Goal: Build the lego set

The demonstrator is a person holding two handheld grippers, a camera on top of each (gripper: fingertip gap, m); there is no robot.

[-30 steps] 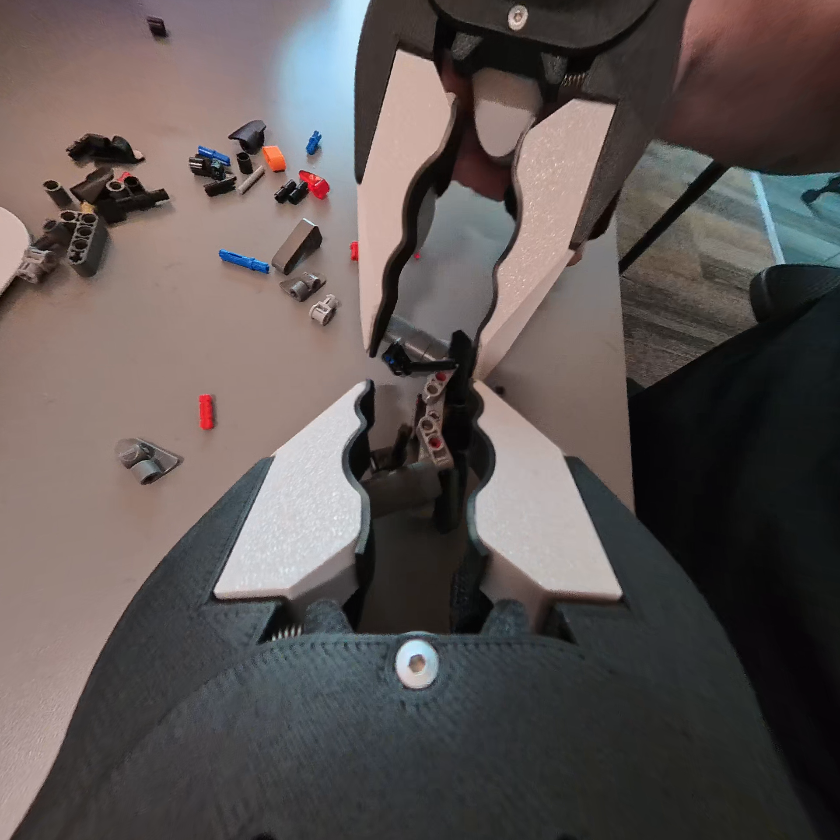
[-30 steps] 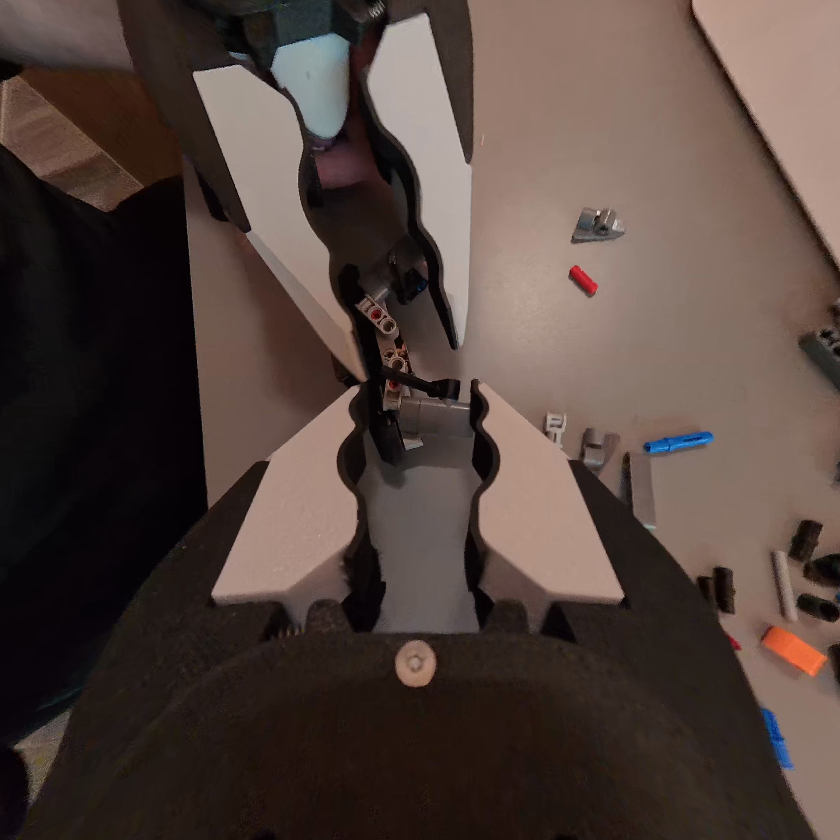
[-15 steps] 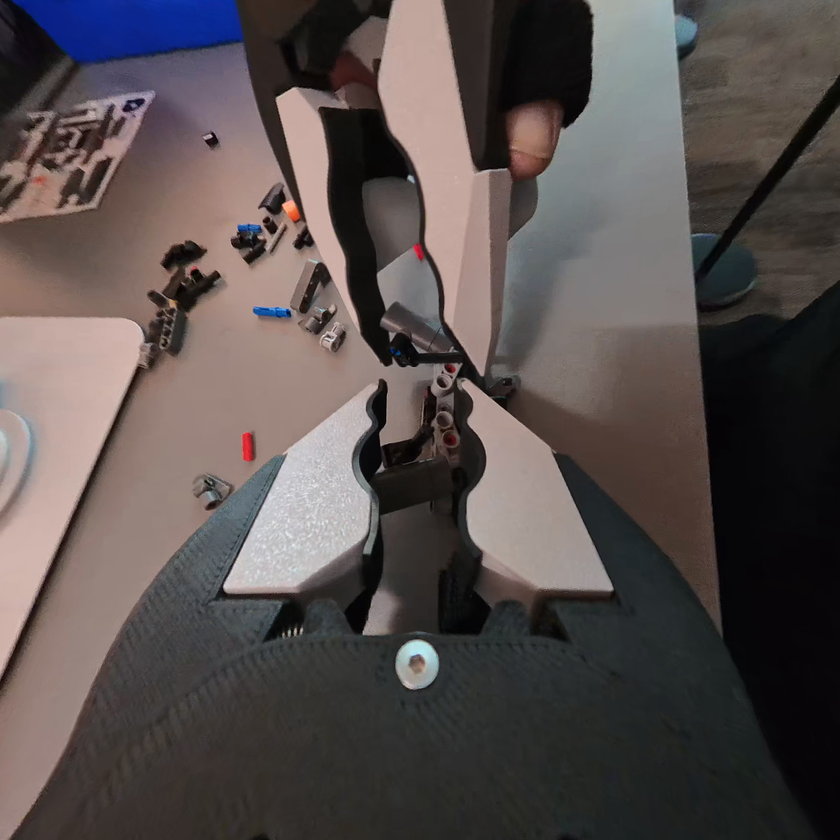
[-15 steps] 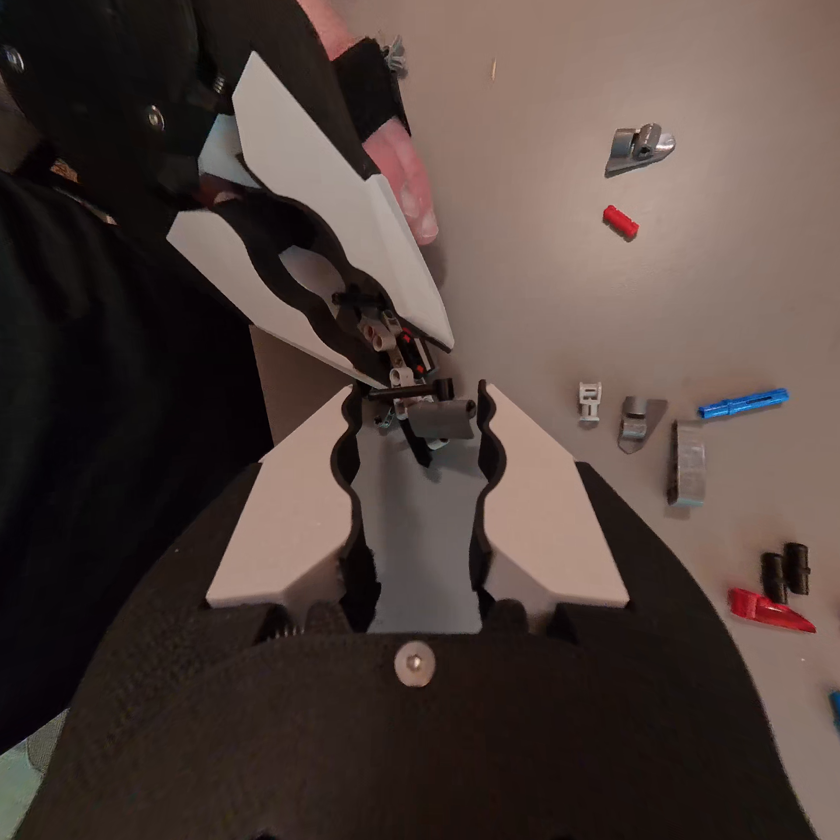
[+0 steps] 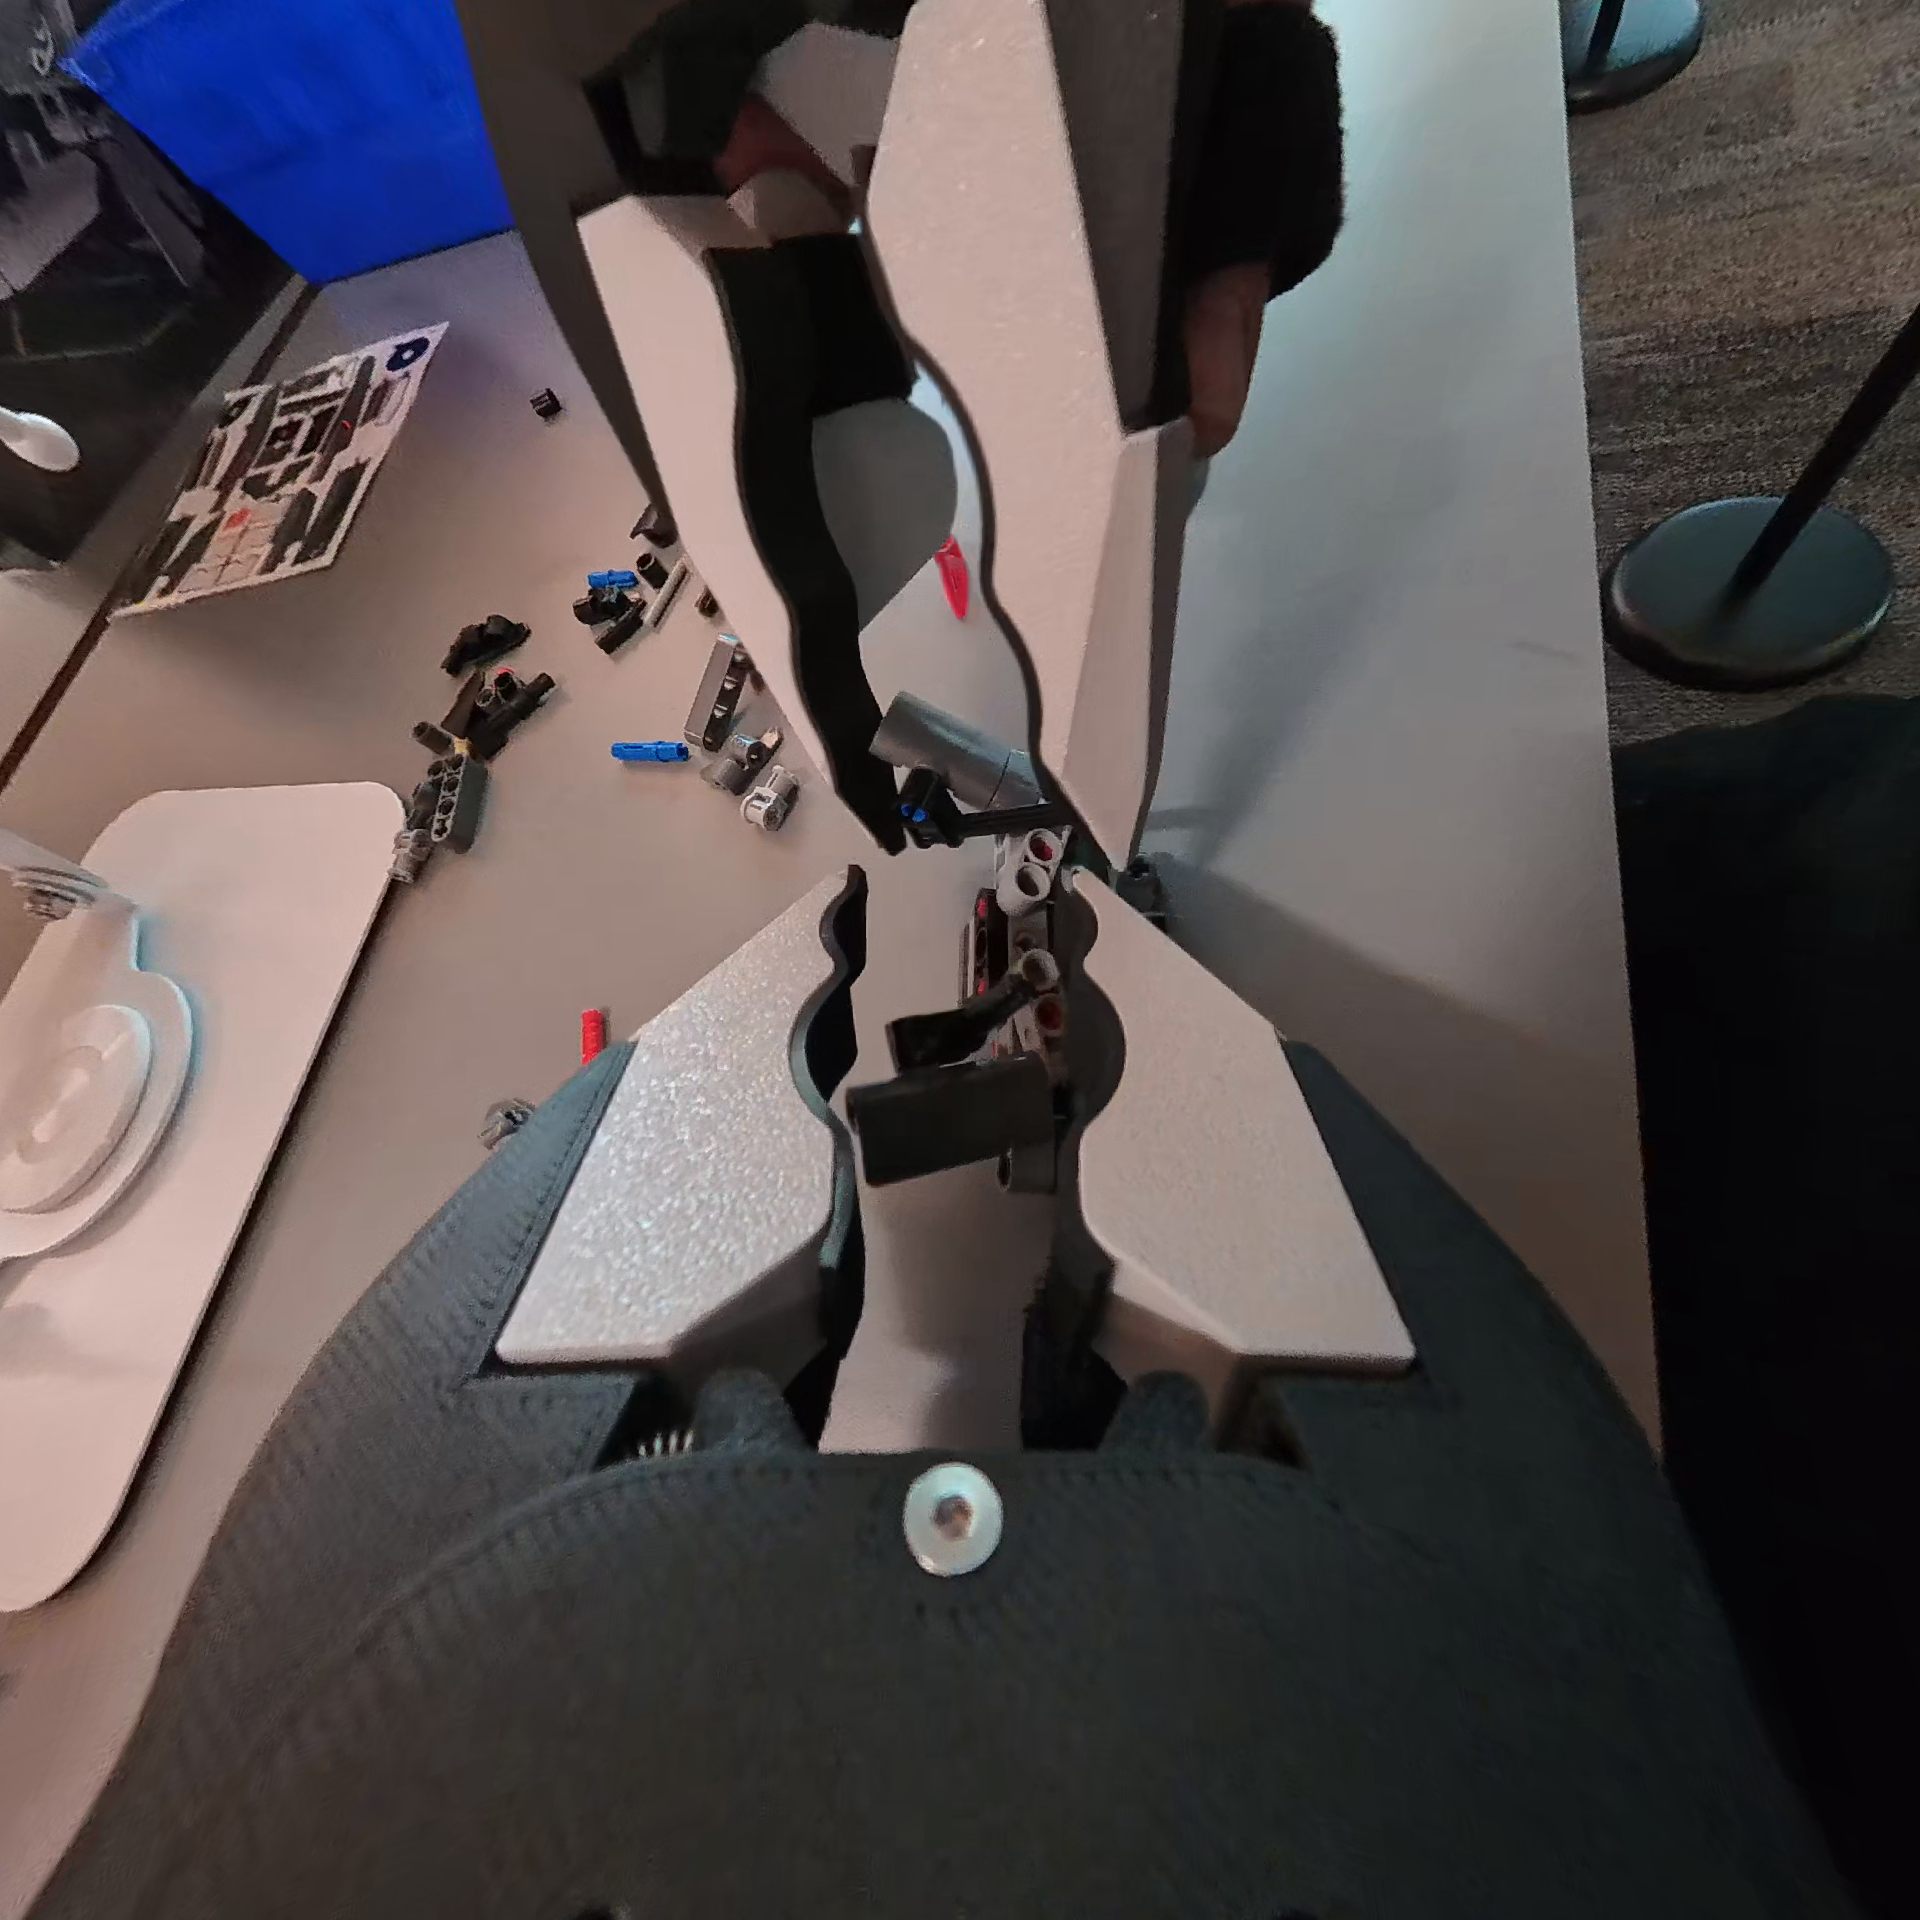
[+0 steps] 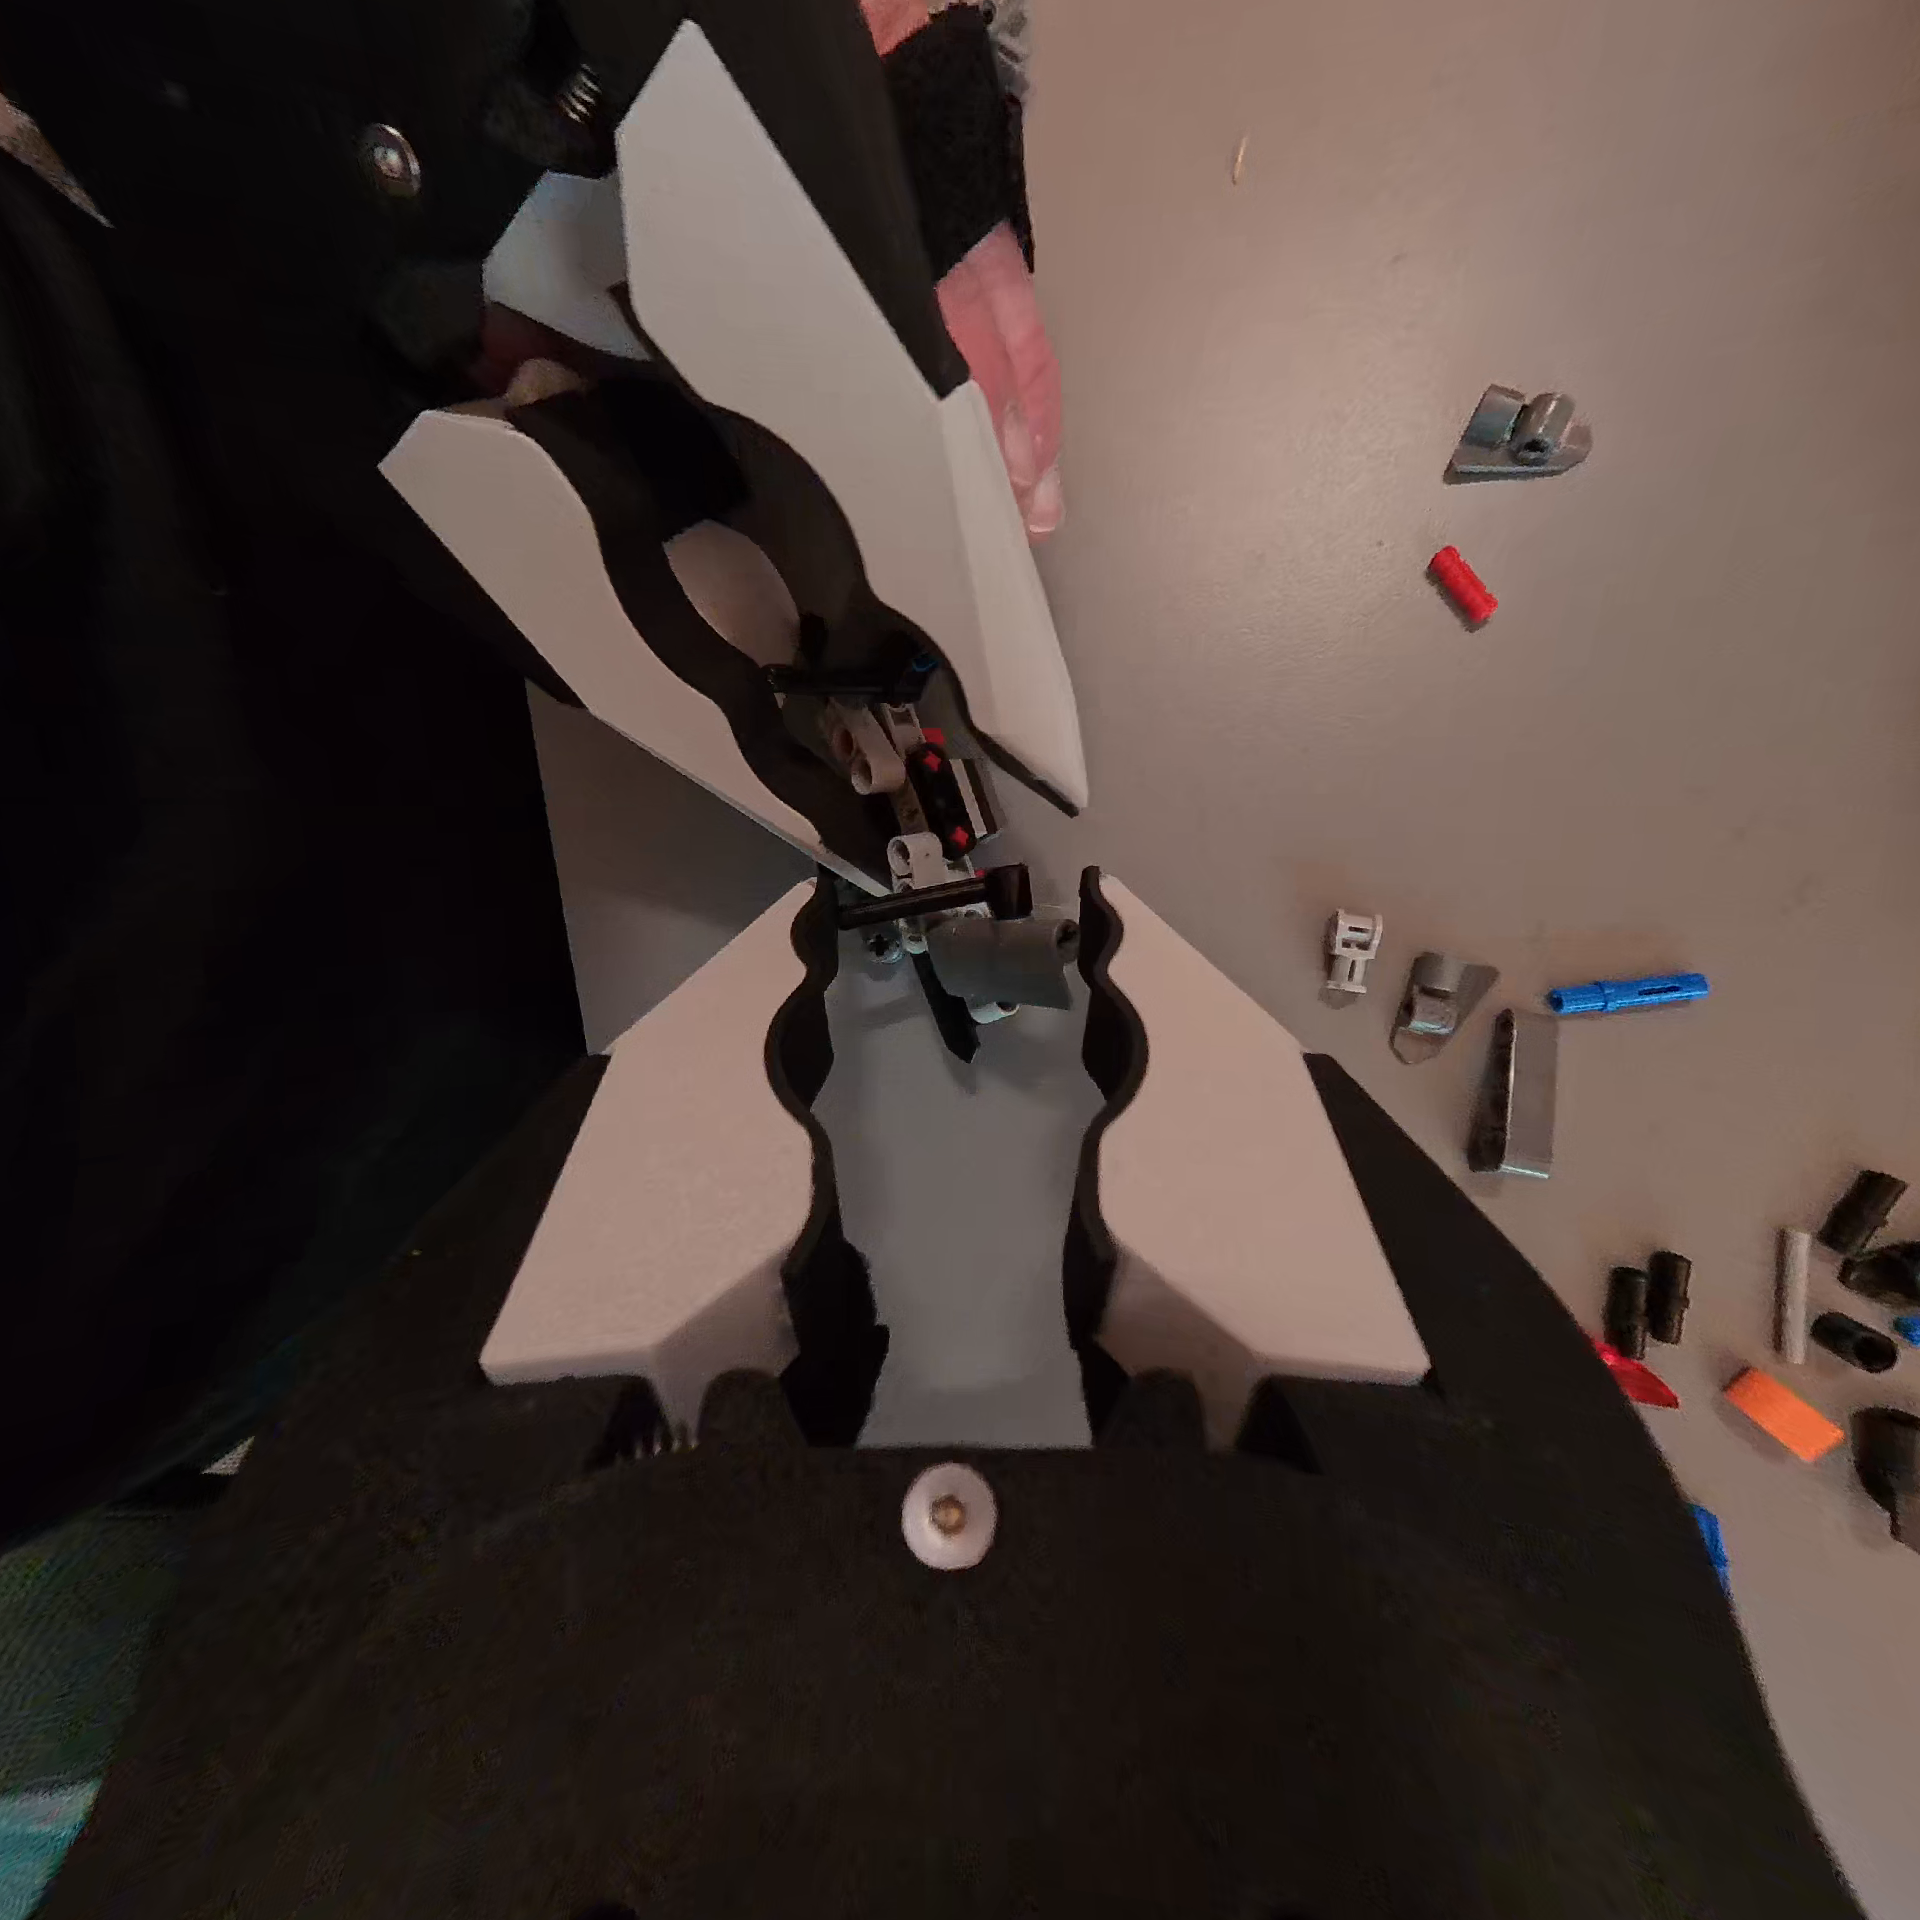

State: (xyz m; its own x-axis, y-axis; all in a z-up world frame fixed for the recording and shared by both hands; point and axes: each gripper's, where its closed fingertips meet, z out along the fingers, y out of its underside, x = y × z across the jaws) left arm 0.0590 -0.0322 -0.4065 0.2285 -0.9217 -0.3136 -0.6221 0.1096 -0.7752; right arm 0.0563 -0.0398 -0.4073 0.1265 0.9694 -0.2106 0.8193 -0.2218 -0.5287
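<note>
A small lego assembly [image 5: 951, 1127] of black and grey beams with red pins is held above the grey table [image 5: 1351, 727] near its right edge. My left gripper [image 5: 968, 883] is shut on its near end. My right gripper [image 5: 992, 842] comes in from above and is turned on its side. Its tips close on the far end, at a grey cylinder piece [image 5: 940, 743] and a black axle. In the right wrist view the right gripper [image 6: 956, 888] holds the grey panel end [image 6: 1003, 961]. The left gripper [image 6: 966, 831] clamps the assembly [image 6: 925, 769] from the upper left.
Loose lego pieces lie left of the grippers: a blue pin [image 5: 646, 750], a red pin [image 5: 592, 1029] and several black and grey parts [image 5: 488, 707]. A parts sheet [image 5: 281, 468], a white board [image 5: 187, 1039] and a blue bin [image 5: 301, 125] sit farther left. A stand base [image 5: 1745, 592] is on the floor. My left and right fingertips are right by each other.
Both grippers have swung together with the assembly between them. The right gripper has rolled onto its side. The left view now takes in the sheet, the white board and the bin.
</note>
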